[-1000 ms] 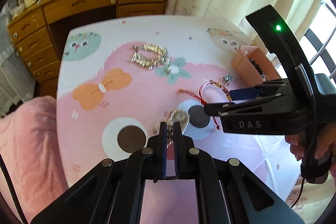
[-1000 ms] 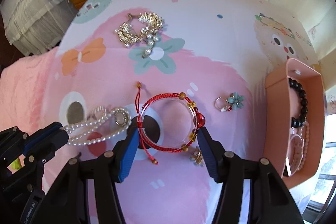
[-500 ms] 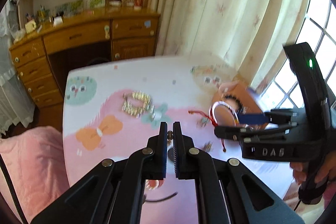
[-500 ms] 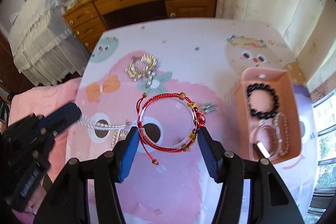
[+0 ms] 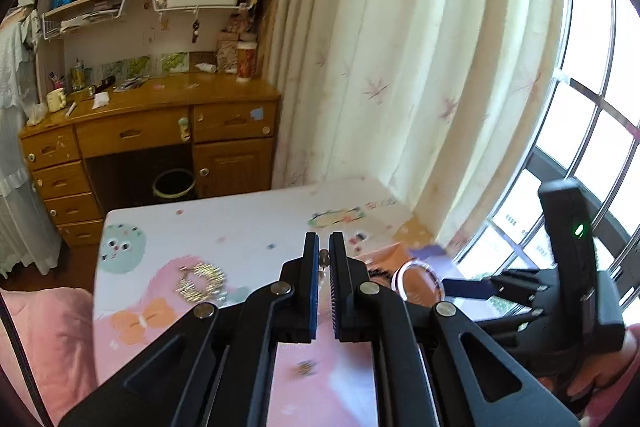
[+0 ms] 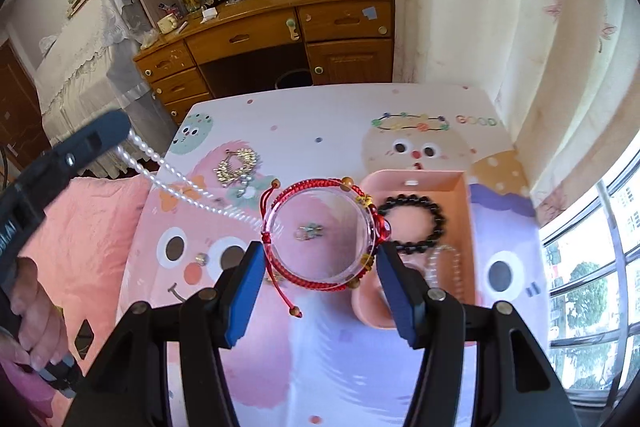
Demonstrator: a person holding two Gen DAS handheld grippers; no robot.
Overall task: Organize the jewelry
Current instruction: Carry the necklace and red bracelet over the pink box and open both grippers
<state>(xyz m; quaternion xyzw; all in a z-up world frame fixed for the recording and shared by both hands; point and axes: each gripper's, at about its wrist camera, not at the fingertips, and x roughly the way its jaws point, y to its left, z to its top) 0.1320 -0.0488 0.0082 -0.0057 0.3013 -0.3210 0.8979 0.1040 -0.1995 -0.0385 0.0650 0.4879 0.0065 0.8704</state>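
Pinching a bangle (image 6: 324, 239) across its width, right tool (image 6: 320, 267) hangs over the surface (image 6: 320, 115) beside the tray (image 6: 424, 181). Left tool (image 5: 324, 267) is clamped on dangling pearls (image 6: 176, 183). Risks: bangle popping out sideways; pearls snagging it.

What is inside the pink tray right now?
A black bead bracelet and a pale bead strand lie in the pink tray; its near end is hidden by the right tool.

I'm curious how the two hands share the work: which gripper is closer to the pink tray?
The right. The right gripper, clamping bracelets, hangs beside the pink tray, nearly over its near edge. The left gripper, shut on a pearl necklace, is far off, across the table.
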